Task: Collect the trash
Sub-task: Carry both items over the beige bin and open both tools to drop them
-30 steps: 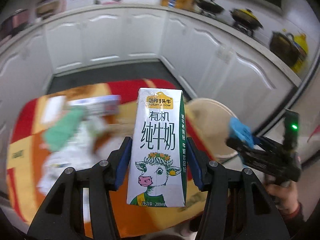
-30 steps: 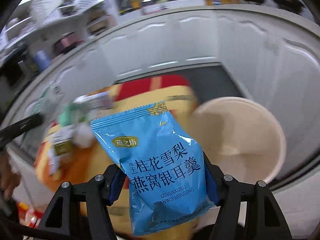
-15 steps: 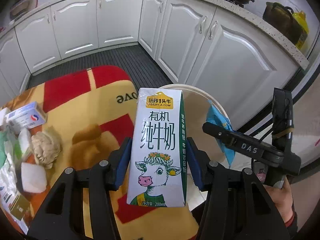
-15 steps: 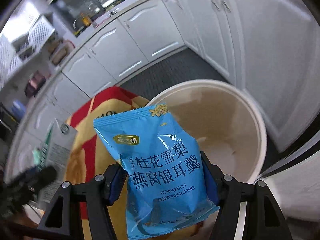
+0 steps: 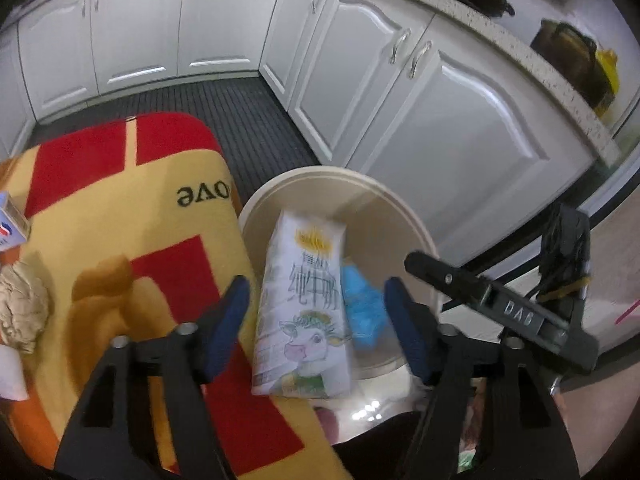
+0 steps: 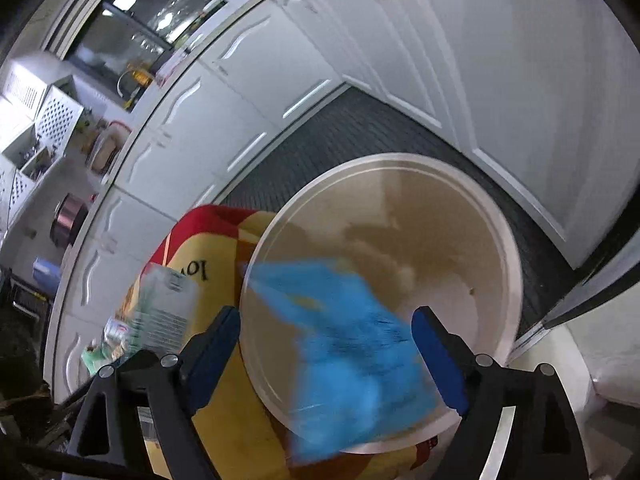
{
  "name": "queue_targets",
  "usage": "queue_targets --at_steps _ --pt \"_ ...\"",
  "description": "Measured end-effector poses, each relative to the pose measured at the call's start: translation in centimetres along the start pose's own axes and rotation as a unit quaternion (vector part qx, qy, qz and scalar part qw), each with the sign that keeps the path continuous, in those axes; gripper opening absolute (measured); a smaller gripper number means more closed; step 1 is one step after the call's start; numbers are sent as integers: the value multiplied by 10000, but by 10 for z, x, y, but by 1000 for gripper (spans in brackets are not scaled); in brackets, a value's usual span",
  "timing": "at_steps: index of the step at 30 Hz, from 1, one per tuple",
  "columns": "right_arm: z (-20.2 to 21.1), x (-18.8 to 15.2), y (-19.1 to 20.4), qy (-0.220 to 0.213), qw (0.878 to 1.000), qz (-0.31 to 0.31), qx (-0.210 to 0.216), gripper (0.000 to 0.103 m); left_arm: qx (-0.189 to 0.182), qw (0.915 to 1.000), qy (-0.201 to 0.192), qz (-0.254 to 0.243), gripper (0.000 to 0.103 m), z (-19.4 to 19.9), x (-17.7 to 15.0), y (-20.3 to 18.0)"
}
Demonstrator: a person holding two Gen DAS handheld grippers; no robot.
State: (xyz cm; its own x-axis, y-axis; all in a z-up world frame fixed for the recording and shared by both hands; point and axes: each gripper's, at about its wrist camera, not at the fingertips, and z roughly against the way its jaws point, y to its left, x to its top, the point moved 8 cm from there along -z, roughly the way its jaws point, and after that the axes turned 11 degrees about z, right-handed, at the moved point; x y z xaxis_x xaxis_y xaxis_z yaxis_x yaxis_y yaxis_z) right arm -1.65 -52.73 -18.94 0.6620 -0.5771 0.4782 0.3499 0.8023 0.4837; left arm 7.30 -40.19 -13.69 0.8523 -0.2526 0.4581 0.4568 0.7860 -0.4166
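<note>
A white milk carton [image 5: 304,312] with a cow picture drops, blurred, between the fingers of my left gripper [image 5: 316,292], whose jaws are opening; the pads stand clear of it. Below it is a cream round bin [image 5: 332,172]. A blue snack packet [image 6: 352,360] falls, blurred, between the fingers of my right gripper [image 6: 326,320], also opening and not touching it, over the same bin [image 6: 400,158]. The left wrist view shows the packet [image 5: 362,308] beside the carton and the right gripper [image 5: 440,280] at the right. The carton [image 6: 168,312] shows at the left of the right wrist view.
A yellow and red cloth [image 5: 120,240] covers the table to the left of the bin, with a crumpled paper ball [image 5: 20,312] and a small box [image 5: 12,232] at its left edge. White cabinets [image 5: 440,120] stand close behind the bin, above a dark floor [image 5: 240,120].
Both grippers swung from over the table to above the bin. Their jaws then spread and let go, so the carton and the blue packet are falling toward the bin.
</note>
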Motion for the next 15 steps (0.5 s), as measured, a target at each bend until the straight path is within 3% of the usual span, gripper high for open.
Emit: queue_targets --at_steps 5,15 --pt "2 -9 0 66 10000 -3 -35 89 -8 10000 -36 65 73 10 1 5" --pt "2 -25 35 77 9960 779 -434 89 799 9948 -629 -70 73 52 -5 38"
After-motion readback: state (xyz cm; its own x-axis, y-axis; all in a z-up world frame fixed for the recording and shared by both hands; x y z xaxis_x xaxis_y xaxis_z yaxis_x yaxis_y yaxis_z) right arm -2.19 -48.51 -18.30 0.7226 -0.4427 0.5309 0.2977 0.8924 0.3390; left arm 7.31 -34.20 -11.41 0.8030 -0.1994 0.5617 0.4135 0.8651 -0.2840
